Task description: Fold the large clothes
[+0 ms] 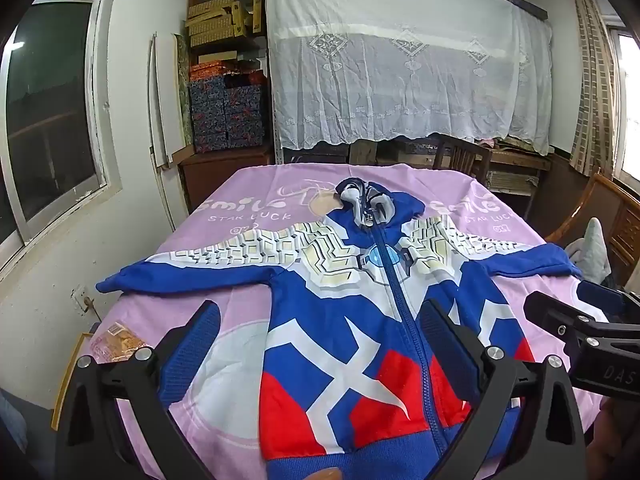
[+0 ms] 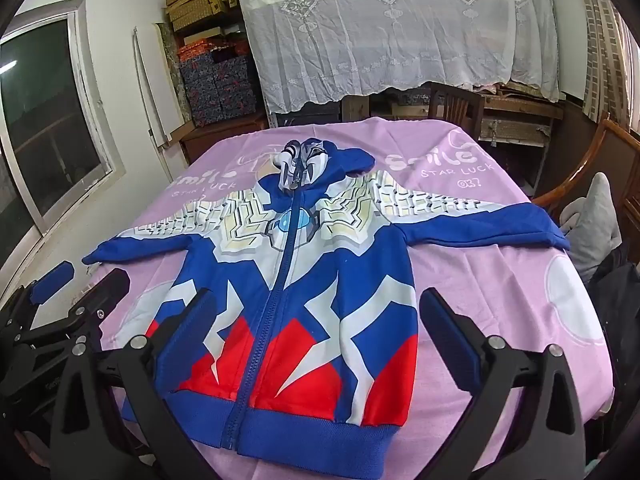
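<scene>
**Kid:** Where is the jacket (image 2: 296,280)?

**Helper:** It lies flat on the pink sheet (image 2: 480,320), zipped up, with both sleeves stretched out. It sits just past the jaws of both grippers.

**Kid:** Are they holding it?

**Helper:** No. The left gripper (image 1: 320,356) and the right gripper (image 2: 316,344) both have their jaws spread wide, with nothing between the pads.

**Kid:** Is it heavy?

**Helper:** I think it is soft and floppy, and it will sag when lifted. The thick blue hem (image 2: 320,436), right under the right jaws, looks good to pinch. So do the sleeve ends.

**Kid:** Is there room?

**Helper:** Yes, bare sheet beside each sleeve. But the right sleeve end (image 2: 556,240) is near the edge, far from the jaws, and could slide off.
</scene>
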### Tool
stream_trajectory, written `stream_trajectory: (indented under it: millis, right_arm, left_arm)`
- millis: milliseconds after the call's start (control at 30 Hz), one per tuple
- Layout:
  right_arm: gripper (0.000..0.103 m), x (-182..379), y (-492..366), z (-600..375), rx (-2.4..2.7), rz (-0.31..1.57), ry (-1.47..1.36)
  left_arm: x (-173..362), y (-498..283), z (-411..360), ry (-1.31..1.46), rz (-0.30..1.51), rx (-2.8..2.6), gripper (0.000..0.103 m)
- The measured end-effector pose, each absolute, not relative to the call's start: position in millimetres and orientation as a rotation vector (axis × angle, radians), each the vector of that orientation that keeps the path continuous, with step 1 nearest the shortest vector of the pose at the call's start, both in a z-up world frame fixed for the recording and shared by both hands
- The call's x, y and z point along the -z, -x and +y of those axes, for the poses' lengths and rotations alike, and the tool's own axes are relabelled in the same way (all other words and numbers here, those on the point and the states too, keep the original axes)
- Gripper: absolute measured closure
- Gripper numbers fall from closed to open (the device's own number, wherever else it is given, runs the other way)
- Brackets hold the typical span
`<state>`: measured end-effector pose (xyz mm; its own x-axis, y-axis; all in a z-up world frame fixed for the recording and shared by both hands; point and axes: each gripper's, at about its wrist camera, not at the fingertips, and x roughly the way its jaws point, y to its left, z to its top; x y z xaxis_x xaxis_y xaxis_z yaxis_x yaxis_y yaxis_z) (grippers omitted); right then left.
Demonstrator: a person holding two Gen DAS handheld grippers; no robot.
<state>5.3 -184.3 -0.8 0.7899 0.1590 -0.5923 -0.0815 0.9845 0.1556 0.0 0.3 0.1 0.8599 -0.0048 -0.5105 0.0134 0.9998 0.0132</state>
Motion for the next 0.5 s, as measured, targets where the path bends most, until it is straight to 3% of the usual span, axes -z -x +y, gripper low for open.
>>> stream_trajectory:
  millis: [500]
  right_arm:
    - [0.004, 3.5, -6.9, -183.8, -0.131, 0.655, -0.127]
  left_arm:
    - [0.1, 0.7, -1.0, -0.028, 0.539, 0.008, 0.003]
